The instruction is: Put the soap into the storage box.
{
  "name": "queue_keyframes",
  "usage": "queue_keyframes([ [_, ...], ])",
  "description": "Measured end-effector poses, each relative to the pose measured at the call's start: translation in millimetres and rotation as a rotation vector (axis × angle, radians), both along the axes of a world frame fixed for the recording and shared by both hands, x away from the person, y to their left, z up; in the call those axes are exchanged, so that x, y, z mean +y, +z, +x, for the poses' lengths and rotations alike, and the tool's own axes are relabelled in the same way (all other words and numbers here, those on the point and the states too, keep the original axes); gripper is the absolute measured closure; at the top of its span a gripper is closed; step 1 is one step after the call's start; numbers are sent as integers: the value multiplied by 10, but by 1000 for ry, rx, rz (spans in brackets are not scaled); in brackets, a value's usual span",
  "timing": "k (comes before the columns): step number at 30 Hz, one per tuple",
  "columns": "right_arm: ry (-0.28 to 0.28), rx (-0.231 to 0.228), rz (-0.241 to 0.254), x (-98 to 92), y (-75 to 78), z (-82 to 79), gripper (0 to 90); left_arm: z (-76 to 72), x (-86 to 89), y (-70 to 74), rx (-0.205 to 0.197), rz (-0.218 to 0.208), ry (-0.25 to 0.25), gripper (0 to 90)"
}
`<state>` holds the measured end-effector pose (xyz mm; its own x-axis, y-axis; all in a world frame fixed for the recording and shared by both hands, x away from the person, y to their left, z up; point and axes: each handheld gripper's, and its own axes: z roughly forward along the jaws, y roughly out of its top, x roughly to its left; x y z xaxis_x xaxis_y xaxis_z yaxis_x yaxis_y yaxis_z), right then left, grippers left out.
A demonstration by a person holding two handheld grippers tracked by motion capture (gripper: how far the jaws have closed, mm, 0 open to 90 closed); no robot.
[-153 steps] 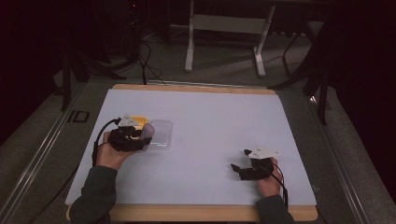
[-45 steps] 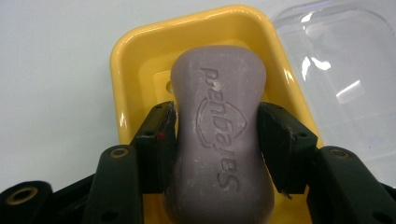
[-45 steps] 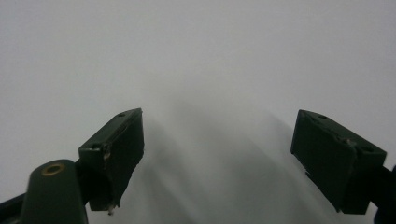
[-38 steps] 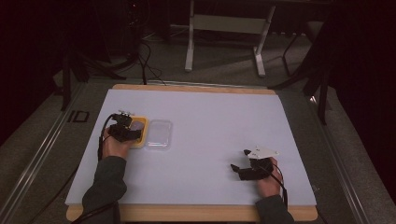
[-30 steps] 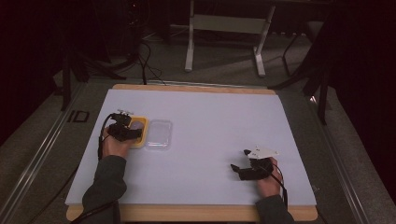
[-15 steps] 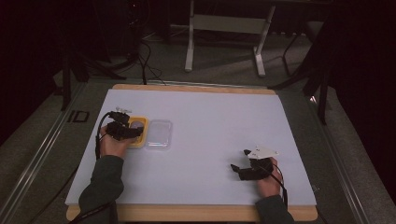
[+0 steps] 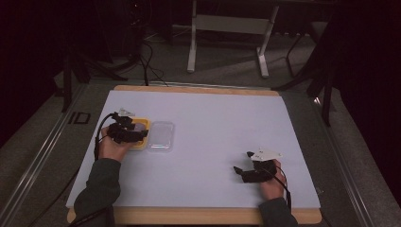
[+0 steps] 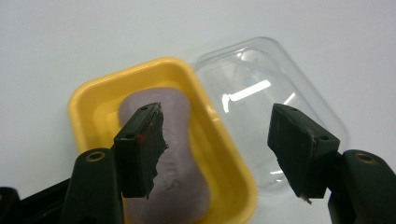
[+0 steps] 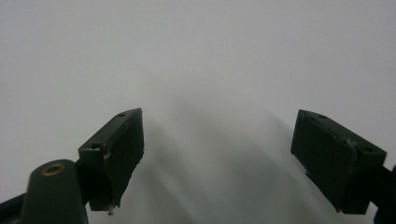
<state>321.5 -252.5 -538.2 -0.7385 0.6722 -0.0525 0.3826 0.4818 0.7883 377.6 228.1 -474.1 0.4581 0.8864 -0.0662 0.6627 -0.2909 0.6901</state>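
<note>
The left gripper (image 8: 212, 154) has just been opening; its jaws stand wide and grip nothing. The lilac soap bar (image 8: 180, 149) lies in the yellow soap dish (image 8: 93, 109), directly below the jaws, its long axis running toward the gripper. The clear lid (image 8: 261, 88) touches the dish's side. The right gripper (image 9: 219, 156), open and empty, hovers well apart from the dish.
</note>
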Motion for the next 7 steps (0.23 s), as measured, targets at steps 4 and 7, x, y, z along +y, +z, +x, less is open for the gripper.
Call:
queue_keyframes([
  [4,0,1,0,0,0,0,168,-69,-78,12,-17,17,-76,362],
  [7,3,3,-2,-1,0,5,168,-151,-148,10,-32,22,-132,361],
])
